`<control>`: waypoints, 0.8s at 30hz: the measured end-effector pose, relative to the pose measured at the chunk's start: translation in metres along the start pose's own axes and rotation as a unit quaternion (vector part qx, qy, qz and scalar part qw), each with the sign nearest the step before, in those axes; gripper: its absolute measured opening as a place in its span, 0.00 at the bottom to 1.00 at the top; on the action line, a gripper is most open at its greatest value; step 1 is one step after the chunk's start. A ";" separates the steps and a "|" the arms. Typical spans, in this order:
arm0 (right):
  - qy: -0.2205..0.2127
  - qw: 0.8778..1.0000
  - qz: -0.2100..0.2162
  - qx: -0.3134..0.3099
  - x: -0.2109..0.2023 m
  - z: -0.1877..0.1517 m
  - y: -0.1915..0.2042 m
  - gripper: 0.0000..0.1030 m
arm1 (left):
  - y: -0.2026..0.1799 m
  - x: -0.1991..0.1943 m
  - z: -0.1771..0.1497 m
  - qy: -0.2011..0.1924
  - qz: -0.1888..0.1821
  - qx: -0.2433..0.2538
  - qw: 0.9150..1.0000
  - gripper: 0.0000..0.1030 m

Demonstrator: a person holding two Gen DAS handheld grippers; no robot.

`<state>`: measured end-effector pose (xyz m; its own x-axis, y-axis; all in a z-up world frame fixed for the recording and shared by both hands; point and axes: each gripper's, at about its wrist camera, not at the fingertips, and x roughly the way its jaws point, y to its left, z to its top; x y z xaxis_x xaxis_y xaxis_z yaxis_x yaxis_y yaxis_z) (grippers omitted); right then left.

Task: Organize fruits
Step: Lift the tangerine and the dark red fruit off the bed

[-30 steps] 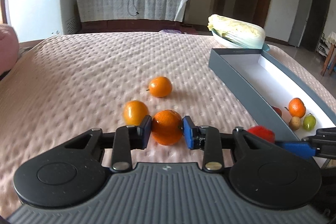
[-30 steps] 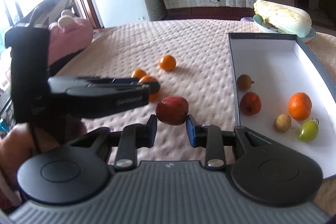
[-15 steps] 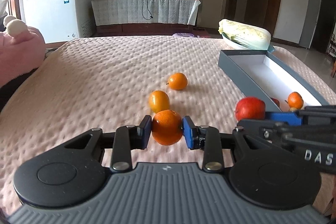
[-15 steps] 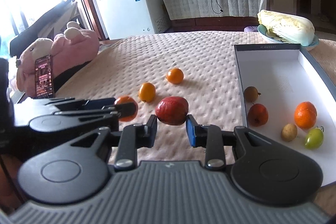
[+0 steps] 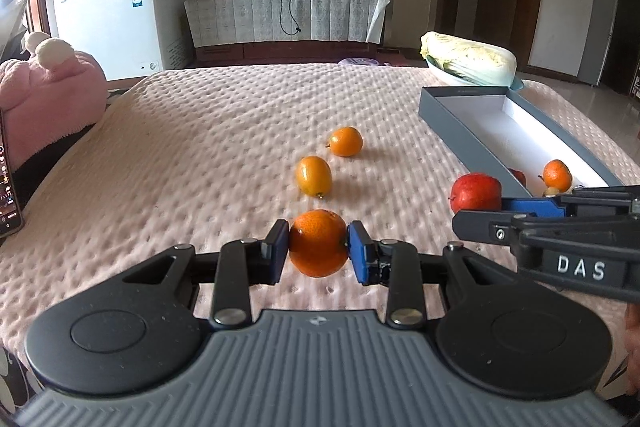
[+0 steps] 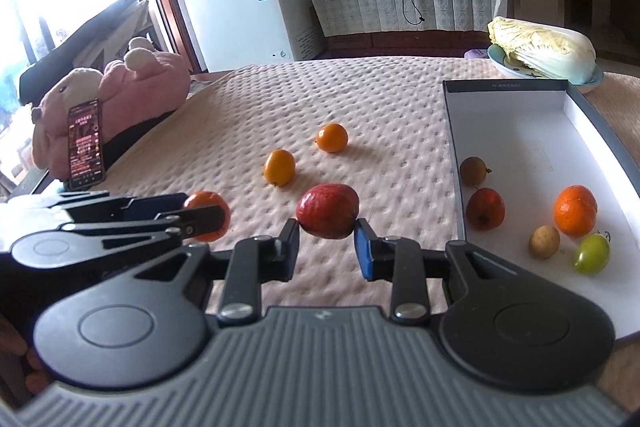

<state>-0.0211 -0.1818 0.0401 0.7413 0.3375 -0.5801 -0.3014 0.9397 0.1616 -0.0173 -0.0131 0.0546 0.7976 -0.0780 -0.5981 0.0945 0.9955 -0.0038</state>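
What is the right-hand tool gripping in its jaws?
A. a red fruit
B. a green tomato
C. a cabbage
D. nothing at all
A: the right gripper has its jaws closed on a red fruit, while the left gripper holds an orange.

Left claw [image 5: 318,247] grips a tangerine [image 5: 318,242] above the bedspread [image 5: 200,147].

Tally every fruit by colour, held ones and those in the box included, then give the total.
Orange: 4 (one in the left gripper, two on the bed, one in the box)
Red: 2 (one in the right gripper, one boxed)
Brown or tan: 2
Green: 1
Total: 9
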 end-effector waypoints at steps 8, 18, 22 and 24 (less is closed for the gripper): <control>-0.014 1.000 0.004 -0.011 -0.014 -0.001 0.001 0.32 | -0.010 0.000 0.005 -0.003 -0.006 0.003 1.000 0.37; -0.039 0.999 0.005 0.006 -0.030 0.005 -0.009 0.32 | -0.014 -0.004 0.008 -0.007 -0.010 0.002 1.000 0.37; -0.043 0.999 0.009 0.010 -0.033 0.006 -0.012 0.32 | -0.011 -0.006 0.010 -0.010 -0.006 -0.003 1.000 0.37; -0.041 0.999 0.008 0.010 -0.033 0.005 -0.013 0.32 | -0.008 -0.004 0.010 -0.006 -0.002 -0.006 1.000 0.37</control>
<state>-0.0381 -0.2051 0.0611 0.7831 0.3555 -0.5103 -0.3020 0.9346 0.1876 -0.0155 -0.0213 0.0652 0.8047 -0.0819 -0.5880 0.0901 0.9958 -0.0153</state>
